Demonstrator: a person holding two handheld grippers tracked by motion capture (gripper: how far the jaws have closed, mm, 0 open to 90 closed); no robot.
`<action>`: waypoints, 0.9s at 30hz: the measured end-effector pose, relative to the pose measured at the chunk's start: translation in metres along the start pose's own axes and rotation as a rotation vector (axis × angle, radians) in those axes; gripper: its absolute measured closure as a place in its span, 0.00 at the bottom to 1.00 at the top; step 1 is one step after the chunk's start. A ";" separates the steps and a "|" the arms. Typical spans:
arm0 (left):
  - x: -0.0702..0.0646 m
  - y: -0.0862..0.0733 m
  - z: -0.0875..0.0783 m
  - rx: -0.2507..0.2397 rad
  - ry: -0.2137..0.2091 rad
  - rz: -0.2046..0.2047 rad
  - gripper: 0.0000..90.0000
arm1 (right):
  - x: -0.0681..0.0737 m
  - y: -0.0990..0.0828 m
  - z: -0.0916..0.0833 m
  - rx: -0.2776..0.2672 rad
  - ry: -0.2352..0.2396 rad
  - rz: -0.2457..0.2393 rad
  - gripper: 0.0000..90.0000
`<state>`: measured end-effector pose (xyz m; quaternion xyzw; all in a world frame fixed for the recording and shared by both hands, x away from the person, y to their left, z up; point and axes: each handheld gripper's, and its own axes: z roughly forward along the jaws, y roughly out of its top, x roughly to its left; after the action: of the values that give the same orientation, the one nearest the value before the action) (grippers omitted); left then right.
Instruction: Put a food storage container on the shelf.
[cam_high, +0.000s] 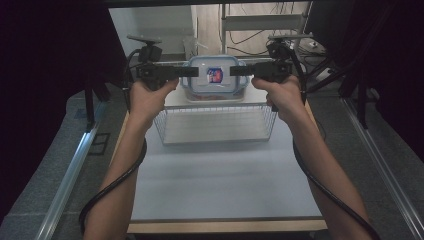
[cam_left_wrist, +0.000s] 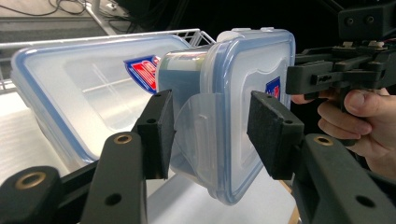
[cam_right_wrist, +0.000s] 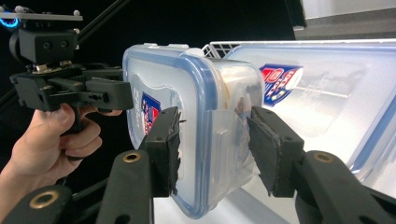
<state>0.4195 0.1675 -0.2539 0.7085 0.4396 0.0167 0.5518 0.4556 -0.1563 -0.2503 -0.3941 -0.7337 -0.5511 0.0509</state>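
Note:
A small clear container (cam_high: 215, 75) with a blue-rimmed lid and a red-and-blue logo hangs between both grippers, above the far end of a wire basket (cam_high: 215, 106). My left gripper (cam_high: 192, 71) grips its left end and my right gripper (cam_high: 236, 70) its right end. In the left gripper view the pads (cam_left_wrist: 159, 130) clamp the container (cam_left_wrist: 233, 116) across lid and side latch. The right gripper view has the pads (cam_right_wrist: 271, 149) pressed on the container (cam_right_wrist: 205, 116) the same way, and the left gripper (cam_right_wrist: 126, 95) shows on the far end.
A larger lidded container (cam_left_wrist: 84, 98) of the same kind lies just behind the held one, by the basket's wire rim (cam_left_wrist: 187, 32). The basket stands on a pale table (cam_high: 225, 180). Dark stands and cables flank the table on both sides.

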 end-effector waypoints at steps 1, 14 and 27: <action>0.002 0.002 0.001 0.003 0.004 -0.001 0.58 | -0.002 0.002 0.001 0.000 0.000 0.006 0.59; 0.019 0.018 0.017 0.006 0.010 -0.070 0.58 | -0.020 0.020 0.014 0.006 -0.026 0.067 0.58; 0.034 0.023 0.027 -0.014 -0.011 -0.138 0.58 | -0.029 0.028 0.022 -0.011 -0.052 0.084 0.57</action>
<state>0.4675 0.1687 -0.2621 0.6727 0.4843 -0.0223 0.5589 0.5011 -0.1502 -0.2515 -0.4391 -0.7145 -0.5421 0.0530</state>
